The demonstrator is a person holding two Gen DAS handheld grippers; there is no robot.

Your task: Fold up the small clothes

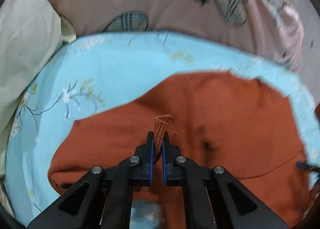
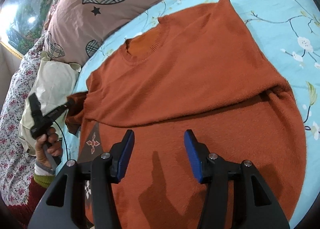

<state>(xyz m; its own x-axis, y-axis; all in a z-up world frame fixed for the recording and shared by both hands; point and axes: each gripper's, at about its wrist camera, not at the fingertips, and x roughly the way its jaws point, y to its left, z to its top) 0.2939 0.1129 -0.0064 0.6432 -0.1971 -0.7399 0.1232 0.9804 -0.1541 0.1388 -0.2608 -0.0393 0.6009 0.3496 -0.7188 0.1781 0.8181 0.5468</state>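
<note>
An orange knit sweater (image 1: 210, 113) (image 2: 190, 73) lies spread on a light blue floral bedsheet (image 1: 100, 73) (image 2: 280, 19). In the left wrist view my left gripper (image 1: 158, 137) is shut on a ribbed cuff (image 1: 161, 127) of the sweater, which sticks up between the pads. In the right wrist view my right gripper (image 2: 159, 135) hovers open over the sweater's body, nothing between its fingers. A sleeve is folded across the body. The left gripper (image 2: 68, 105), held by a hand (image 2: 50, 145), shows at the sweater's left edge by the cuff (image 2: 76, 113).
A pink quilt with plaid heart patches (image 1: 170, 5) (image 2: 86, 15) lies along the far side. A pale green pillow (image 1: 26, 39) (image 2: 54, 81) sits beside the sheet. A floral cover (image 2: 14, 109) and a framed picture (image 2: 18, 19) are at the left of the right wrist view.
</note>
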